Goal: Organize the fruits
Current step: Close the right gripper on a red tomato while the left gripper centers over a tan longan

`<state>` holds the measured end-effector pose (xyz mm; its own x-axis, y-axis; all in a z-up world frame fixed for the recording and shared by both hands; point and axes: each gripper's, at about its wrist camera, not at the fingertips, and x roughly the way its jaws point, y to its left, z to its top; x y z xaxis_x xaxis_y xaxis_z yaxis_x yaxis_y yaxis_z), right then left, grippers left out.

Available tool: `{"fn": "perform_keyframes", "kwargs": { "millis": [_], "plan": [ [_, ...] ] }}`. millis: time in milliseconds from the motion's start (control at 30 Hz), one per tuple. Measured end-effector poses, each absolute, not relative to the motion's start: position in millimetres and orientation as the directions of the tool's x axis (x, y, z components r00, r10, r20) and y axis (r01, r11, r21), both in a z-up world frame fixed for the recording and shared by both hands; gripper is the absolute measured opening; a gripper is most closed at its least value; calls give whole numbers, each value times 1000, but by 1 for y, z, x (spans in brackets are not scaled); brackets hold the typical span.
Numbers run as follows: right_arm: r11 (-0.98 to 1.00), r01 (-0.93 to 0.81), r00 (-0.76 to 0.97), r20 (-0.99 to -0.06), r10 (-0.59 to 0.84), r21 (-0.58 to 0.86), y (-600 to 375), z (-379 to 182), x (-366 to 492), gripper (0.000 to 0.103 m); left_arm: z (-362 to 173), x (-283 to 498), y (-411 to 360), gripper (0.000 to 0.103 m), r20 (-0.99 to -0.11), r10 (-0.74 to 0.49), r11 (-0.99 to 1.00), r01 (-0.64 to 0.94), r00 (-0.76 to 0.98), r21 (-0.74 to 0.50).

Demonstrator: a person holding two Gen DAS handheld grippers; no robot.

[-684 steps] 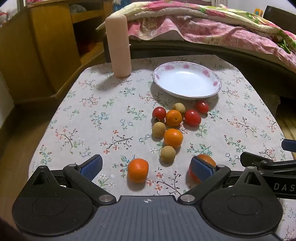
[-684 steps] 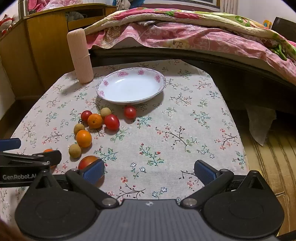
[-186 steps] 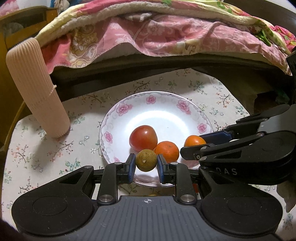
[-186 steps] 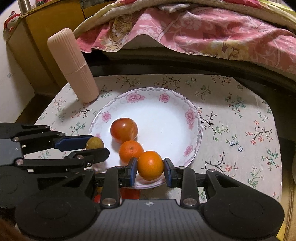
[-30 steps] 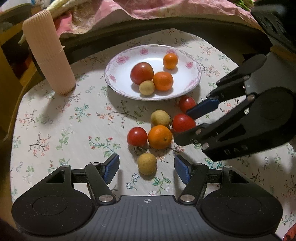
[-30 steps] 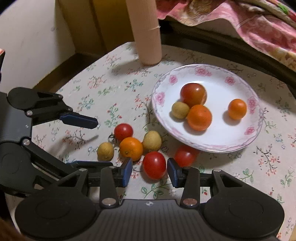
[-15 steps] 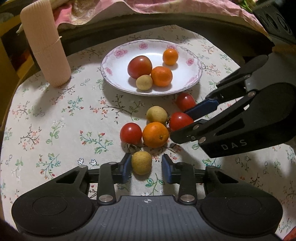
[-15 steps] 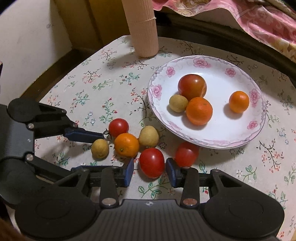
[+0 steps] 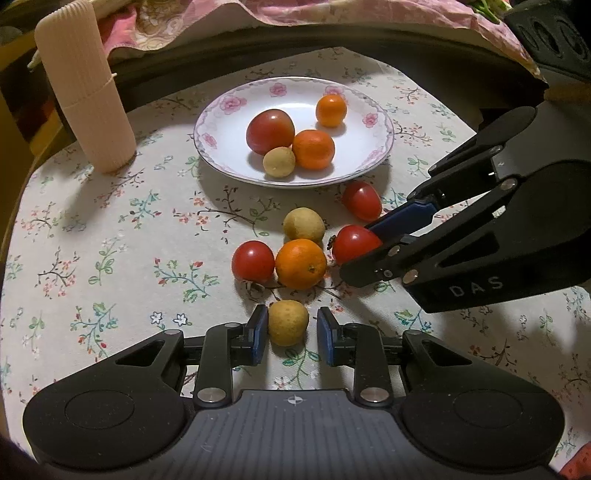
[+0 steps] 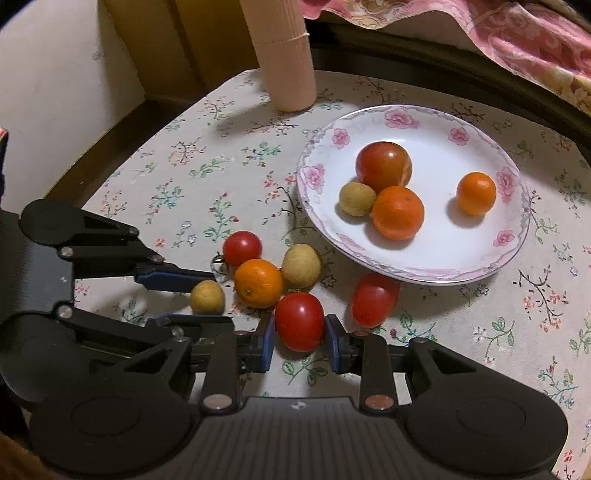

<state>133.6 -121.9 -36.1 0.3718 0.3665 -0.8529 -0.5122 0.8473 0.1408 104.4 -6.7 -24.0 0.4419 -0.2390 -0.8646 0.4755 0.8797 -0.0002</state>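
A white flowered plate [image 9: 376,122] [image 10: 513,236] holds a large tomato, two oranges and a longan. In front of it on the floral cloth lie loose fruits: an orange [image 9: 301,264], a tomato [image 9: 253,260], a longan [image 9: 303,229] and another tomato [image 9: 362,201]. My left gripper [image 9: 291,325] [image 10: 199,297] is closing around a small longan [image 9: 288,328] [image 10: 207,296]. One pad touches it and a slit remains at the other. My right gripper [image 10: 300,332] [image 9: 364,245] is shut on a red tomato [image 10: 300,321] [image 9: 352,243] that rests on the cloth.
A tall beige ribbed cylinder [image 9: 86,92] [image 10: 284,55] stands left of the plate. Behind the table runs a bed with a pink quilt [image 9: 258,14]. A wooden cabinet [image 10: 166,44] is at the far left, beyond the table's rounded edge.
My left jaws have narrowed from wide apart to close around the small longan. The right jaws have closed the last bit onto the red tomato. No fruit has moved.
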Motion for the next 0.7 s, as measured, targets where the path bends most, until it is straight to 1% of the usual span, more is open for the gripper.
{"fn": "perform_keyframes", "kwargs": {
  "millis": [200,433,700],
  "plan": [
    [844,-514,366,-850,378,154,-126,-32,127,31,-25,101,-9,37,-869,-237,869,495,435,10],
    [837,-534,359,-864,352,119,-121,-38,123,31,-26,102,-11,39,-866,-231,869,494,443,21],
    [835,-537,357,-866,350,117,-118,-40,125,31,-26,103,-11,39,-865,-233,870,493,444,19]
  ]
}}
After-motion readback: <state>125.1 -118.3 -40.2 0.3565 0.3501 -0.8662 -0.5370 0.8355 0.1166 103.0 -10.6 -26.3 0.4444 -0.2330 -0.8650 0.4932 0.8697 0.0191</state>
